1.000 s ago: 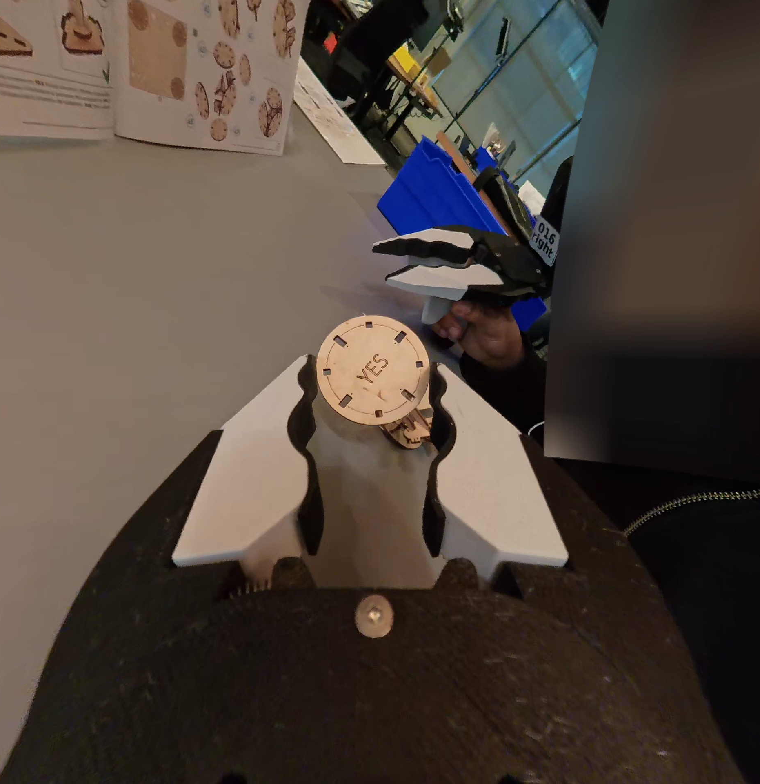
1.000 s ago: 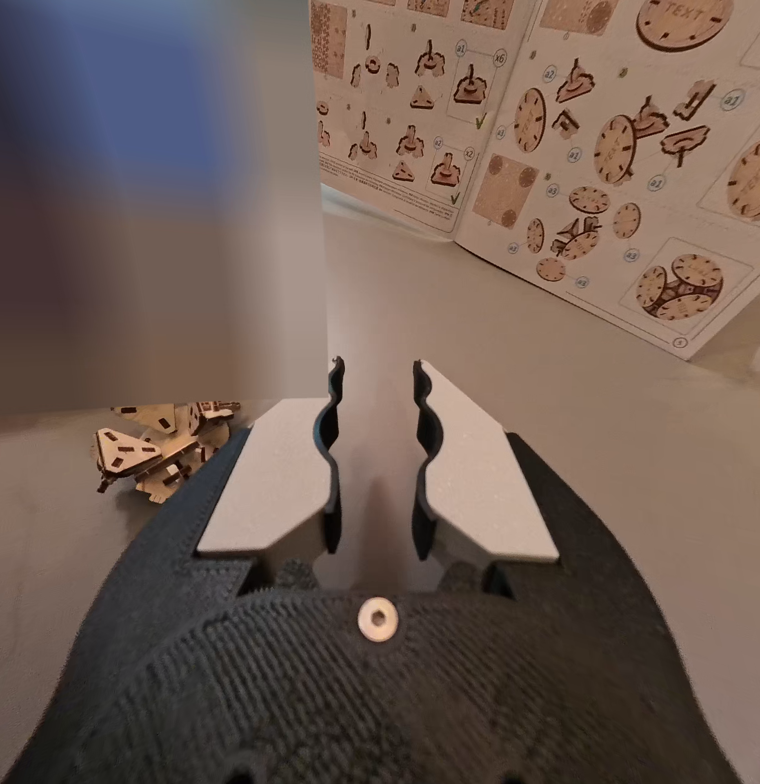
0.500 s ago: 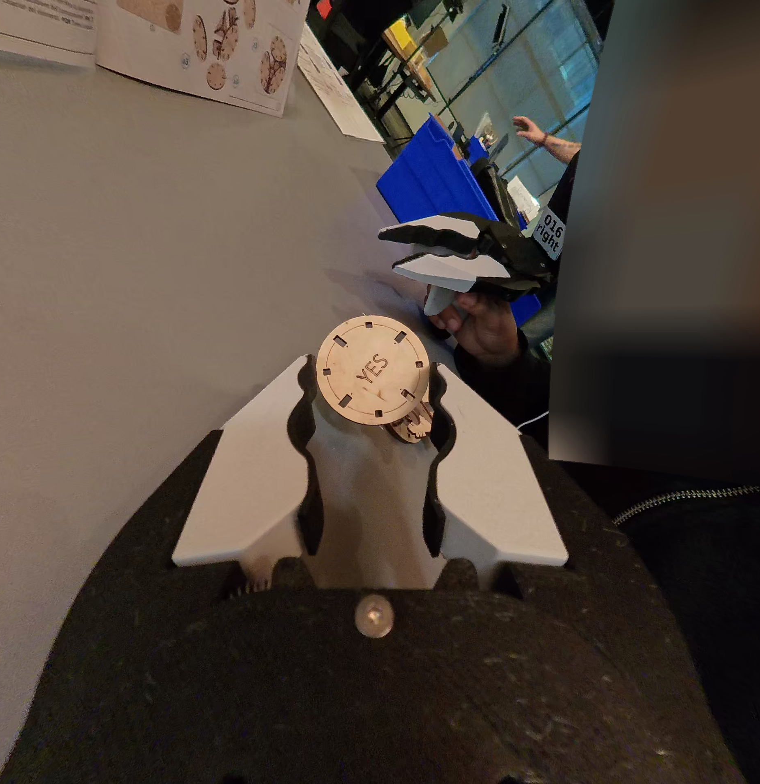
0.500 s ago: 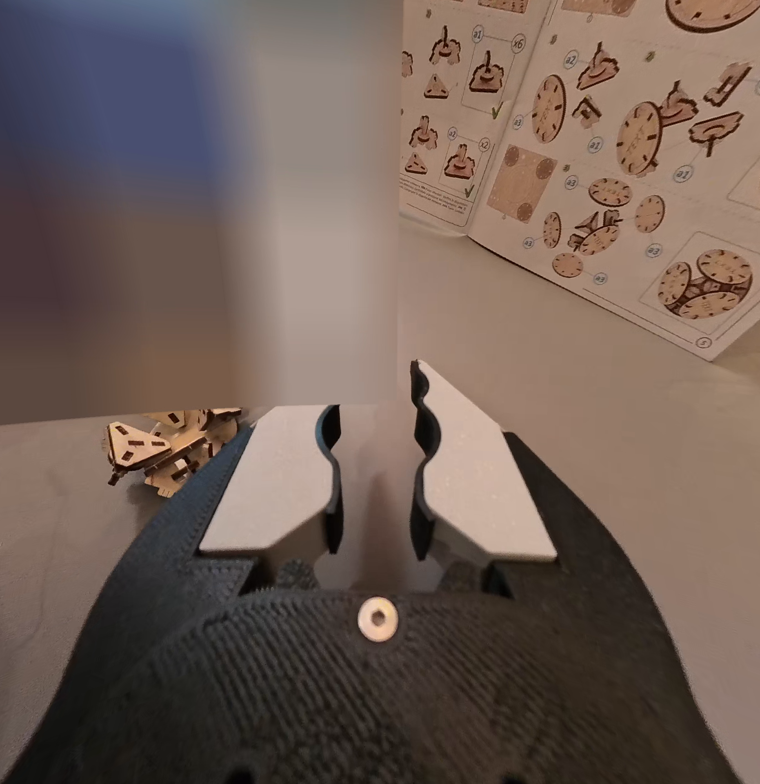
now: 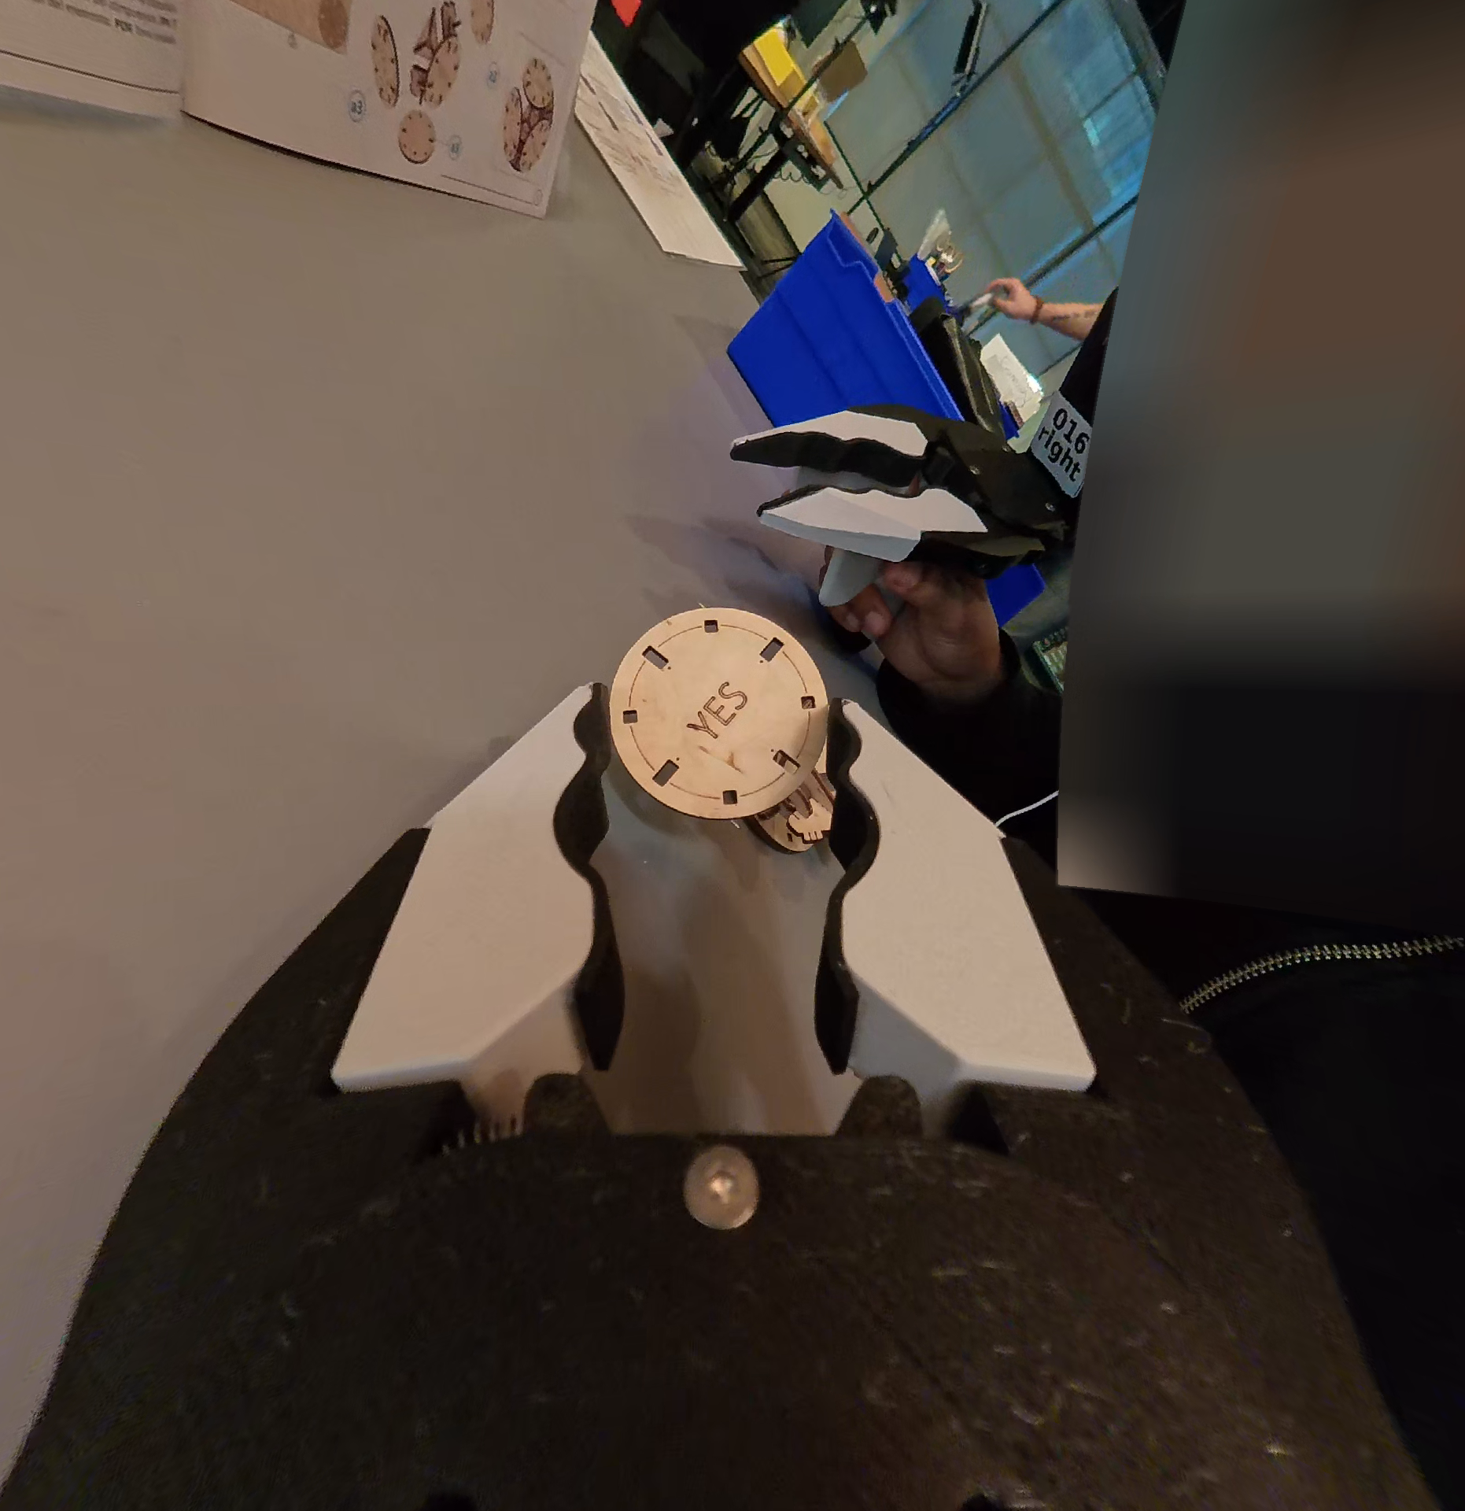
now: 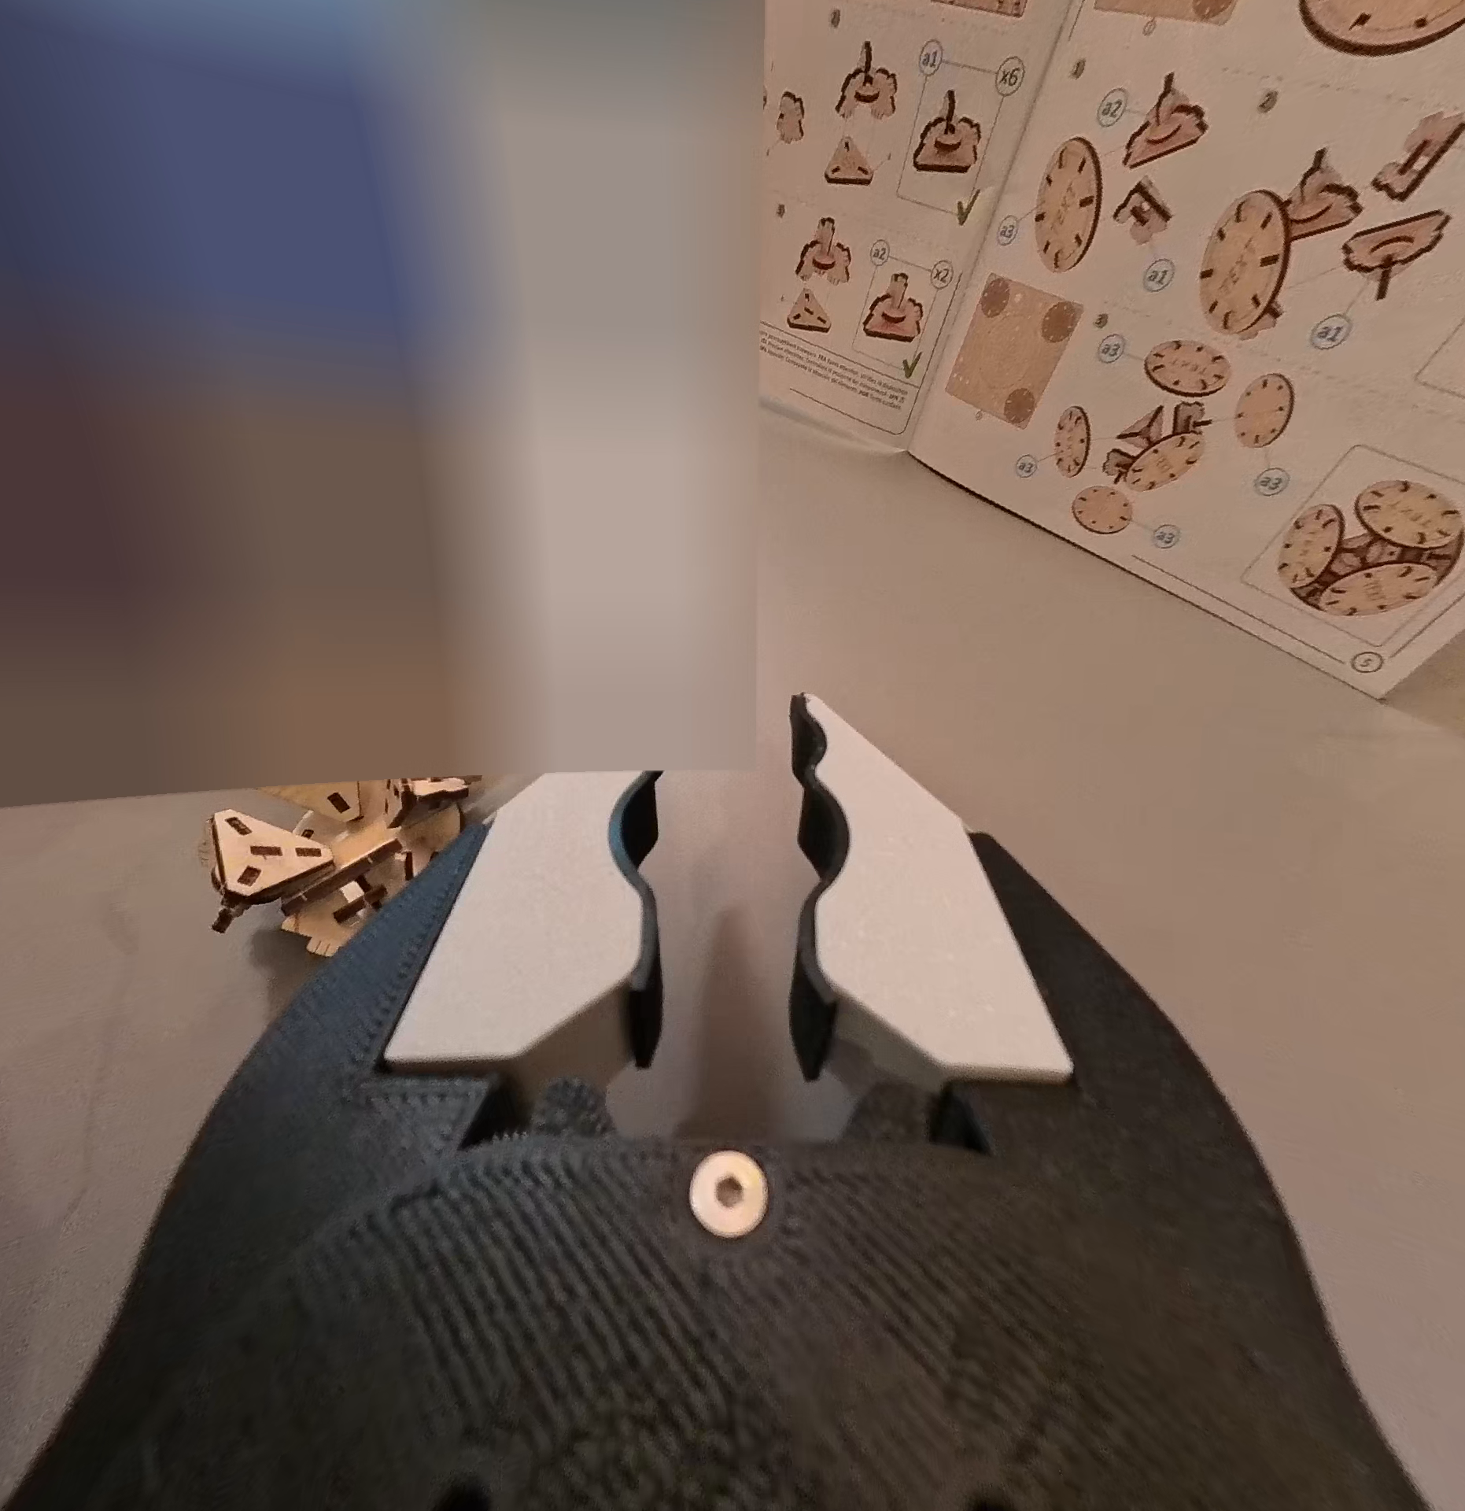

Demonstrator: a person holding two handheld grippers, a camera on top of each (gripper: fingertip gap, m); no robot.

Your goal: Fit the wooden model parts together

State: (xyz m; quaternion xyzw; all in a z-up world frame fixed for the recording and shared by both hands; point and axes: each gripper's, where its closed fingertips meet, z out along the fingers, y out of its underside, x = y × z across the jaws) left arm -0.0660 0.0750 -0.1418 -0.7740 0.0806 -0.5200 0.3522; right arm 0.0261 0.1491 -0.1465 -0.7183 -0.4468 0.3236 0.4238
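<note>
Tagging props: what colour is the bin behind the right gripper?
Blue bin, clearest in the left wrist view.

Quick headcount of what's on the grey table

One round wooden disc (image 5: 717, 713) with a smaller wooden piece (image 5: 795, 822) under it, one pile of flat wooden cut-out parts (image 6: 304, 858) (too jumbled to count), one open printed instruction booklet (image 6: 1122, 286), one loose paper sheet (image 5: 656, 163), one blue plastic bin (image 5: 835, 351), two grippers (image 5: 717, 719) (image 6: 725, 785).

round wooden disc (image 5: 719, 713), tilted, clamped in left gripper (image 5: 717, 719)

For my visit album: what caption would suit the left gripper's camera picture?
Left gripper clamps a round wooden disc above a grey table; right gripper hovers open beyond.
</note>
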